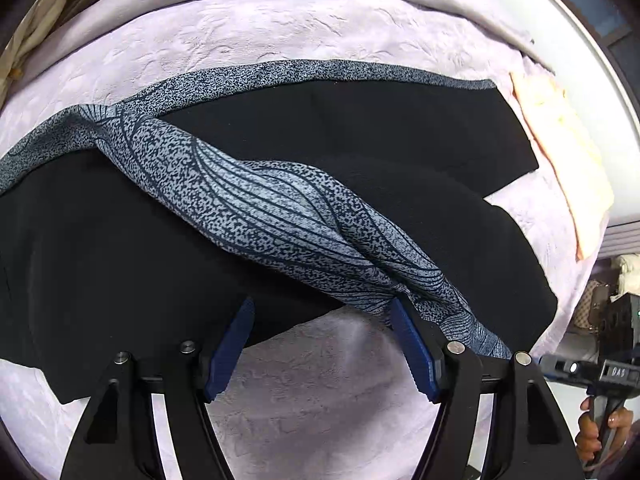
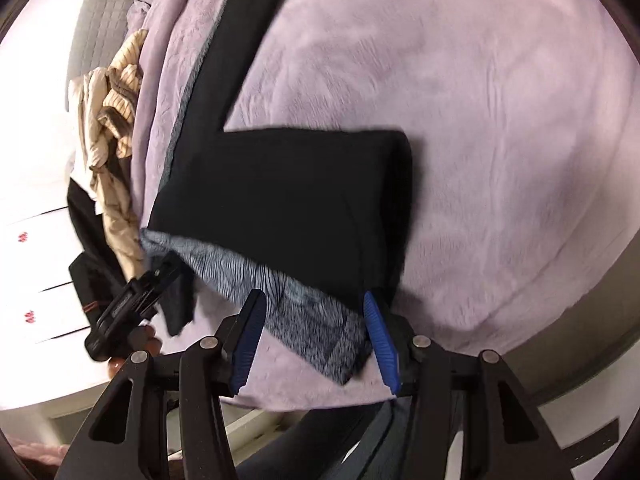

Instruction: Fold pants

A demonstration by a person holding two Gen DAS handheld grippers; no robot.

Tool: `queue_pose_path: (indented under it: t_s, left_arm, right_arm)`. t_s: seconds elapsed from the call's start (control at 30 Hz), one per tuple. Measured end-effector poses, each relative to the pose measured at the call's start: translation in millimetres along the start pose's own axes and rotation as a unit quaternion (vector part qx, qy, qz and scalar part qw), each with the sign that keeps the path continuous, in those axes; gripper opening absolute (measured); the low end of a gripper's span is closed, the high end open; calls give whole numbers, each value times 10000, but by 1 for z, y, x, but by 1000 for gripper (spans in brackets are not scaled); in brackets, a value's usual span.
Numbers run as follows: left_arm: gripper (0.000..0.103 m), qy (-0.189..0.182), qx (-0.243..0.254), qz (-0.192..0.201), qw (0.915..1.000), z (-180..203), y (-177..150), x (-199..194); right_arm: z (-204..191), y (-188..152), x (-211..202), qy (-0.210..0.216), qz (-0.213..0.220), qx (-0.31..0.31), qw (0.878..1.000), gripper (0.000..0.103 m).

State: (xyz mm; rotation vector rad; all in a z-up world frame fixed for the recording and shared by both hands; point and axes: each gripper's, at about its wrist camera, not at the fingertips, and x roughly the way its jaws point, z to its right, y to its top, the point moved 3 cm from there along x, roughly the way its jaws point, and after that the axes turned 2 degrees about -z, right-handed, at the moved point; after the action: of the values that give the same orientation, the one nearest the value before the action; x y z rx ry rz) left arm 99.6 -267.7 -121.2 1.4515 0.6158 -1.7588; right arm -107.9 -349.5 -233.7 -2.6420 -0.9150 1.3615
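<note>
One pair of black pants (image 1: 360, 128) on lavender blanket (image 1: 280, 32); two grippers, left (image 1: 320, 320) and right (image 2: 314, 312), jaws released.

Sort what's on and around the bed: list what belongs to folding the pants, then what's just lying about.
Belongs to the job:
black pants
patterned grey lining
left gripper
right gripper
lilac blanket

Lying about:
beige clothes pile
peach cloth

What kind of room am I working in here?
Likely a bedroom: the pants lie on a plush lilac blanket spread like bedding, with other clothes heaped at its edge.
</note>
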Motion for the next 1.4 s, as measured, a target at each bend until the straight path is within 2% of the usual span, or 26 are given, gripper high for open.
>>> queue_pose_path:
  t_s: [0.1,0.2,0.37,0.4,0.43,0.47,0.53,0.63,0.73,0.8,0.87,0.9,0.93,0.97,1.0,1.07,1.13,1.23,1.27,1.3,1.4]
  left_arm:
    - [72,70,-54,-63,9999,3,4,7]
    - [72,83,-93,-87,9999,7,3,11]
    - [72,178,-130,-156,9996,8,1,21]
    - [72,206,-126,-167,9996,10,2,23]
    - [72,213,-139,-169,9995,11,2,23]
    - [72,131,-183,-169,9996,13,3,21]
    - [72,-60,-293,-107,9995,17,7,13]
    - [72,-178,-350,160,9991,27,26,0]
    - [72,-205,-374,512,9978,36,63,-8]
    - [72,-147,-381,754,9963,40,90,-14]
    - [72,-25,-423,1019,9939,35,116,-21]
    - [72,77,-451,1156,9922,31,126,-24]
    - [72,159,-490,1274,9905,27,135,-29]
    - [72,203,-551,1385,9886,22,144,-34]
    - [72,268,-612,1466,9869,17,150,-39]
    - [72,422,-673,1540,9849,9,155,-43]
    - [80,599,-736,1523,9838,-2,149,-44]
    - [81,890,-785,1273,9847,-18,120,-30]
    - [81,965,-795,1207,9848,-23,109,-26]
    - [81,1068,-865,1079,9846,-27,98,-17]
    - [81,1072,-1175,703,9848,-36,76,7]
  right_arm:
    - [9,-7,-2,2,-3,78,10000,55]
    - [9,-11,-3,232,46,169,9996,55]
    - [12,-3,26,624,-284,191,9975,52]
    - [10,-4,33,620,-393,241,9970,31]
    - [9,-7,37,619,-520,274,9964,15]
    - [5,-8,34,814,-509,294,9949,11]
    - [-14,-5,15,1399,-278,186,9896,11]
    - [-52,22,-21,1995,165,-84,9797,11]
    - [-93,76,-51,2253,547,-534,9713,11]
    - [-110,110,-62,2261,750,-682,9688,11]
    - [-124,150,-67,2090,992,-784,9697,11]
    - [-128,168,-66,1980,1067,-798,9711,15]
    - [-130,187,-63,1751,1127,-791,9749,16]
    - [-131,205,-60,1438,1130,-811,9798,23]
    - [-131,217,-57,1161,1118,-857,9832,42]
    - [-134,227,-60,651,1285,-1067,9838,64]
    - [-137,220,-72,462,1488,-1295,9793,64]
    - [-123,198,-87,-256,1833,-1314,9739,64]
    - [-111,195,-88,-444,1841,-1190,9747,63]
    - [-95,192,-86,-558,1792,-1057,9765,57]
    - [-60,191,-62,-643,1433,-558,9860,44]
